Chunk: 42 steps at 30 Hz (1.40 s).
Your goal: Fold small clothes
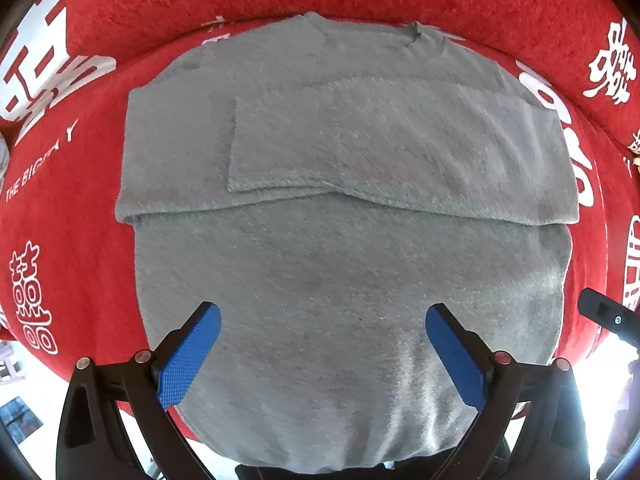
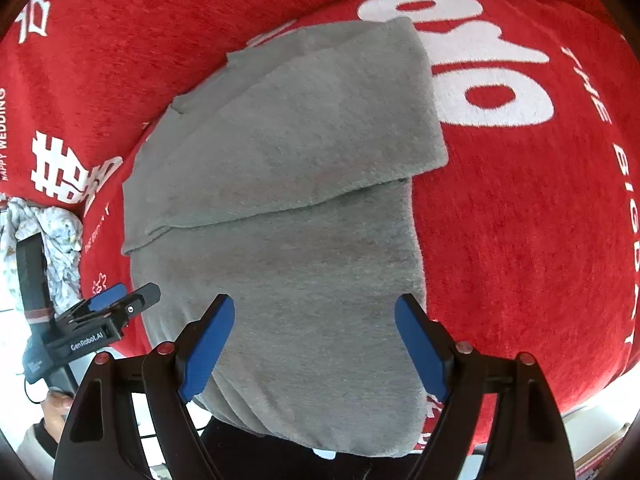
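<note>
The left gripper [image 1: 323,344] points straight down with its jaws spread wide; its blue pads [image 1: 190,356] hang over the lower body of a grey top [image 1: 340,280] and nothing is pinched between them. The right gripper [image 2: 314,344] is tilted steeply down, its jaws also standing wide, with the cloth below its blue pads [image 2: 210,348] and not caught by them.

The grey top lies flat, neckline [image 1: 412,38] at the far end and hem toward the cameras. Both sleeves are folded across the chest, one over the other, forming a band whose lower edge runs across the middle of the garment. The hem end drapes over the near edge of the surface and hangs down.

Under it is a red blanket [image 1: 80,240] with large white characters and some English lettering, covering the whole surface; whether that is a desk or something softer cannot be told.

In the right wrist view the left gripper [image 2: 116,300] appears at the left, just beside the top's edge, with a hand [image 2: 56,404] below it. Behind it lies a pale patterned cloth [image 2: 60,240], bunched up at the blanket's edge.
</note>
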Available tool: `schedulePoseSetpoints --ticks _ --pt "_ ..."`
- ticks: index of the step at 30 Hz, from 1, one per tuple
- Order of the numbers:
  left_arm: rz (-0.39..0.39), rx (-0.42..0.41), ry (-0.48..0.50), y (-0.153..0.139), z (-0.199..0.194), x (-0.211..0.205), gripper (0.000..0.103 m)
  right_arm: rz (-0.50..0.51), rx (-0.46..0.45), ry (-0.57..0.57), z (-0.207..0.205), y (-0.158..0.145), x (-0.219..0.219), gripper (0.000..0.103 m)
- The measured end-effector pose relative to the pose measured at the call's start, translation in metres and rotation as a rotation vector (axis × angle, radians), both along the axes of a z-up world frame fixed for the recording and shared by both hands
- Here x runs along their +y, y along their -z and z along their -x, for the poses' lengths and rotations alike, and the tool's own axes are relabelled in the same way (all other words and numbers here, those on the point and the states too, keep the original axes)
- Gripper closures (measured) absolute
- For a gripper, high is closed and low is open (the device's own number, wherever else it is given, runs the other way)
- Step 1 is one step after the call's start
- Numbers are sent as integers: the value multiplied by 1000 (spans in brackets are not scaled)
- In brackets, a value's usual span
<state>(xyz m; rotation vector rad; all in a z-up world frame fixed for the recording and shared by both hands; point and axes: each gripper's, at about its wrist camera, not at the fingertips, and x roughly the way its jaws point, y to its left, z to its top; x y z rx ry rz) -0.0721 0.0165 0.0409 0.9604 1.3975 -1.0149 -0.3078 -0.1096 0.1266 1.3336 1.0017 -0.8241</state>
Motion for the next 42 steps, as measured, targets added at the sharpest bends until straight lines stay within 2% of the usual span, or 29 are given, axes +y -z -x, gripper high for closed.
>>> schedulePoseSetpoints --ticks 11,16,26,31,35,38,42 --pt "-25 -17 -60 8 3 4 0 -62 0 -41 3 10 -9 18" --pt "-27 -27 -101 10 -4 10 0 -81 -31 -56 -1 15 -12 18" --pt "-38 -32 -167 15 -31 64 0 -99 -108 -99 -11 17 3 18" --pt "-45 -21 -160 21 -53 110 0 -131 -153 -122 -7 22 36 18" --pt "-62 33 -158 33 -72 156 0 -190 -191 -129 3 32 76 18" --pt "-78 61 -154 43 -83 191 0 -260 -187 -149 14 49 118 18" --pt "-115 105 -151 64 -91 230 0 -324 -121 -164 31 74 166 18"
